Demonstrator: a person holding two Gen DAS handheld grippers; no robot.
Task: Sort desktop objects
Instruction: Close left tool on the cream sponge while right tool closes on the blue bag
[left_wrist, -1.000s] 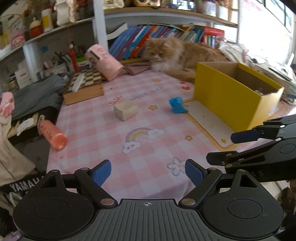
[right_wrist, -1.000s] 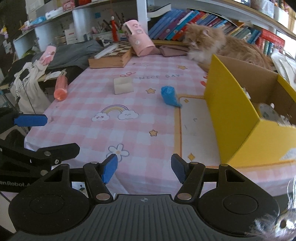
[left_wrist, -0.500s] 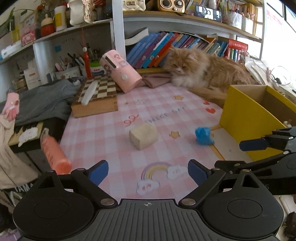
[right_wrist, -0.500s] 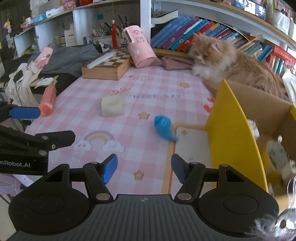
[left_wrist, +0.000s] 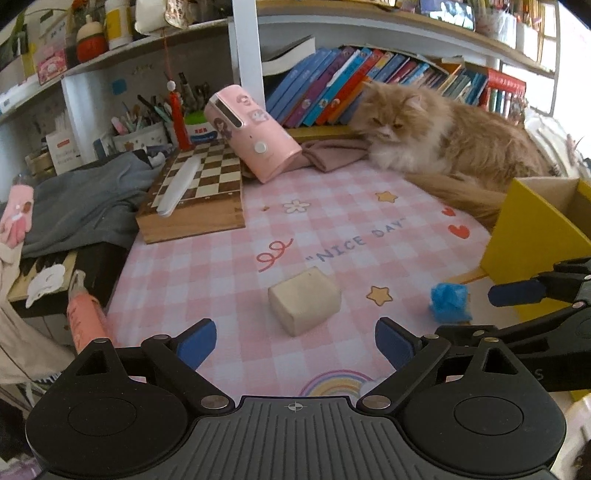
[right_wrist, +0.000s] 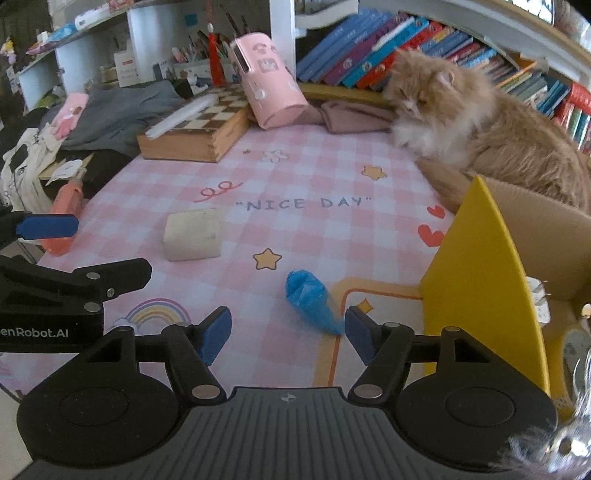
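Observation:
On the pink checked cloth lies a cream block (left_wrist: 304, 300) (right_wrist: 192, 235), just beyond my open left gripper (left_wrist: 295, 341), whose jaws hold nothing. A crumpled blue wad (right_wrist: 312, 301) (left_wrist: 450, 302) lies near the yellow box (right_wrist: 476, 280) (left_wrist: 532, 236). My right gripper (right_wrist: 288, 334) hovers just short of the wad; its jaws are opening and the wad's near end lies between the tips, untouched. An orange tube (left_wrist: 86, 319) (right_wrist: 66, 206) rests at the cloth's left edge.
A fluffy orange cat (left_wrist: 443, 136) (right_wrist: 480, 122) lies at the back right beside the box. A wooden chessboard case (left_wrist: 195, 195), a tilted pink canister (left_wrist: 255, 136), a folded cloth (left_wrist: 332, 155) and grey clothes (left_wrist: 81, 199) crowd the back left under bookshelves.
Both grippers have moved forward over the cloth, so the cream block and blue wad now sit much closer. The right jaws have widened slightly.

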